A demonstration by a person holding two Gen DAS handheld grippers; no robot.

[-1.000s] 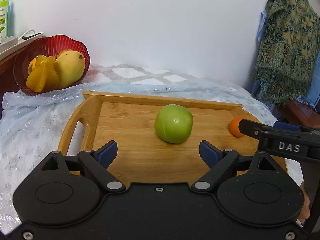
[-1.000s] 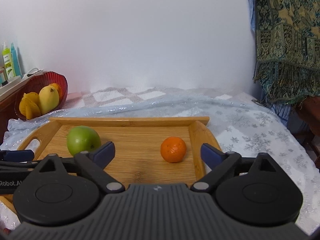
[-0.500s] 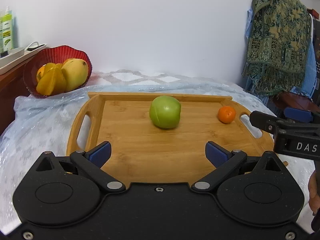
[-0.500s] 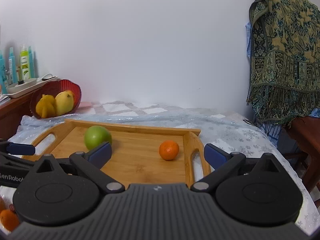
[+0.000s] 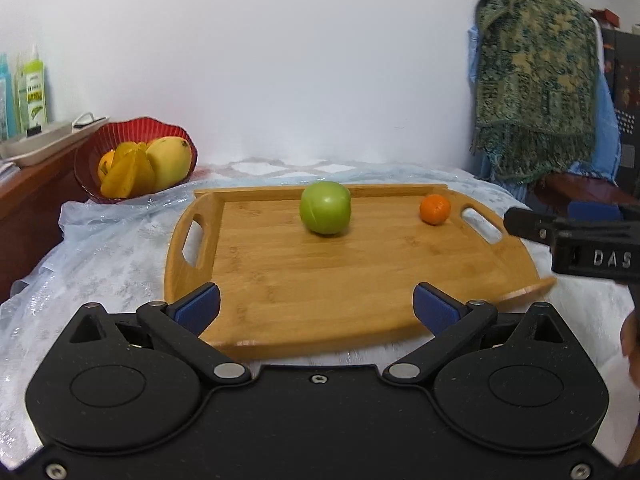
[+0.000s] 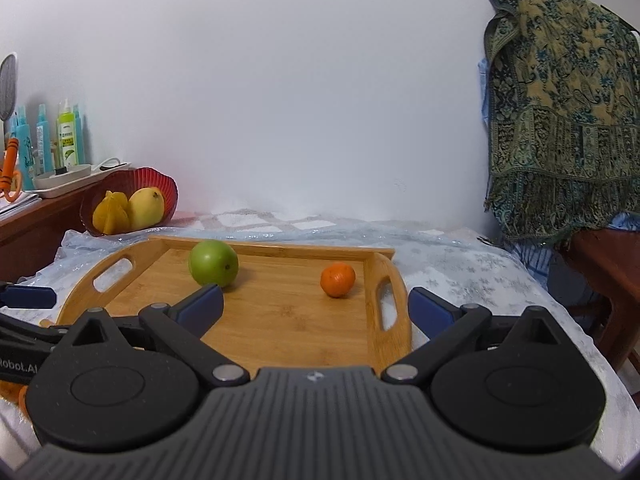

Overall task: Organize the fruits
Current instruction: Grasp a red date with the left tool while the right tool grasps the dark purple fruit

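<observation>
Hovering tools: the left gripper (image 5: 316,306) and the right gripper (image 6: 316,304) both hang over the near edge of the table, fingers spread wide, nothing between them.
Left gripper position: above the near rim of the tray, blue pads (image 5: 198,308) facing the fruit.
Right gripper position: above the tray's right handle end; its side also shows at the right of the left wrist view.
Tray (image 5: 360,280): wooden, with a cut-out handle at each end, lying flat on the table cover (image 5: 120,248).
Green apple (image 5: 325,208): on the tray, toward the far rim, near the middle, apart from both grippers.
Small orange (image 5: 435,209): on the tray, right of the apple, near the right handle, not touching the apple.
Red bowl (image 5: 132,132): beyond the tray's left end, off the tray, on the table's far left corner.
Bowl contents: a yellow mango (image 5: 170,162) and a star fruit (image 5: 128,176), side by side.
Shelf (image 6: 24,216): left of the bowl, carrying bottles (image 6: 68,136).
Patterned cloth (image 6: 560,120): hanging at the far right, by the white wall.
</observation>
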